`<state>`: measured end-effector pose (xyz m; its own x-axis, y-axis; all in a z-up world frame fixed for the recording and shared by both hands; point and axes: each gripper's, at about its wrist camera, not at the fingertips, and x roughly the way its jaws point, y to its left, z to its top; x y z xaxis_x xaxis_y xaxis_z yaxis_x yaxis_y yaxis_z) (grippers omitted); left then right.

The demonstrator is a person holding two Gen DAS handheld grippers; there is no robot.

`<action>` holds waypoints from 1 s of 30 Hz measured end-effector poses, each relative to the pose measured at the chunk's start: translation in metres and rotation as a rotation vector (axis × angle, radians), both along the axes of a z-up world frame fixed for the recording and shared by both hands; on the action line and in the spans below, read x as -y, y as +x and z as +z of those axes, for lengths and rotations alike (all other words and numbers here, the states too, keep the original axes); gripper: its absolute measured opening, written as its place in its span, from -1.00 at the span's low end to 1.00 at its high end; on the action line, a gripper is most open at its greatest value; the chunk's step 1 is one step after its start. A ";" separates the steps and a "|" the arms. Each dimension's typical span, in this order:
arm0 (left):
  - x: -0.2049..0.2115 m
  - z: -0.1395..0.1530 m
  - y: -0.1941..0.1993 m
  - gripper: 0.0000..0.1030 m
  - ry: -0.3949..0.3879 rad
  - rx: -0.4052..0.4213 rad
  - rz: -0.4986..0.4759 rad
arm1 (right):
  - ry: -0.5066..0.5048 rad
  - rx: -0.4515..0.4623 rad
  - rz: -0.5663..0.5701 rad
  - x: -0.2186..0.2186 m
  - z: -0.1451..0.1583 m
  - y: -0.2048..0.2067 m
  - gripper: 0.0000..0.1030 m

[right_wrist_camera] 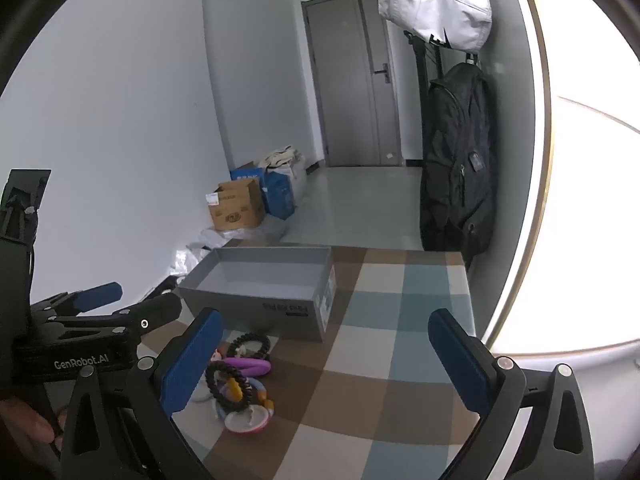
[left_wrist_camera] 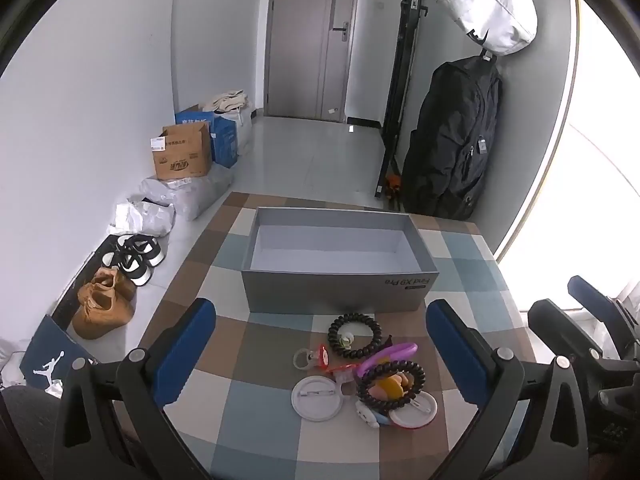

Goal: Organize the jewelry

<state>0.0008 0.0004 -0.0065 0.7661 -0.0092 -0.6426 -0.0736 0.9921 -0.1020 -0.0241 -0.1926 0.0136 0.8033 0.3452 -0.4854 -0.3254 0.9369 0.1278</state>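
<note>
A small heap of accessories lies on the checked tablecloth (left_wrist_camera: 264, 408): two black spiral hair ties (left_wrist_camera: 354, 336) (left_wrist_camera: 391, 385), a purple clip (left_wrist_camera: 394, 354), two white round badges (left_wrist_camera: 317, 398) and a red piece. Behind the heap stands an empty grey box (left_wrist_camera: 338, 258), open at the top. My left gripper (left_wrist_camera: 320, 356) is open above the table, the heap lying between and below its blue pads (left_wrist_camera: 184, 350). In the right wrist view my right gripper (right_wrist_camera: 326, 368) is open too, with the heap (right_wrist_camera: 240, 384) at its left pad and the grey box (right_wrist_camera: 260, 284) beyond.
The left gripper's body (right_wrist_camera: 92, 328) sits to the left in the right wrist view. Off the table's left edge are shoes (left_wrist_camera: 104, 304), cardboard boxes (left_wrist_camera: 182, 154) and bags on the floor. A black backpack (left_wrist_camera: 452, 140) and a white bag (left_wrist_camera: 488, 4) hang at the far right.
</note>
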 end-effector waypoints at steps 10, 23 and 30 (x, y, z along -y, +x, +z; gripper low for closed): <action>0.001 0.003 0.002 0.98 -0.001 0.005 -0.001 | -0.004 0.012 0.000 0.000 -0.004 -0.003 1.00; 0.002 0.005 0.002 0.98 -0.004 0.013 -0.018 | -0.006 0.011 -0.003 -0.001 -0.003 -0.002 1.00; 0.001 0.004 0.001 0.98 -0.010 0.007 -0.021 | -0.006 0.013 -0.003 -0.001 -0.003 -0.003 1.00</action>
<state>0.0018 -0.0004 -0.0022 0.7704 -0.0320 -0.6367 -0.0519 0.9923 -0.1127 -0.0272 -0.1912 0.0110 0.8103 0.3401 -0.4772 -0.3246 0.9385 0.1178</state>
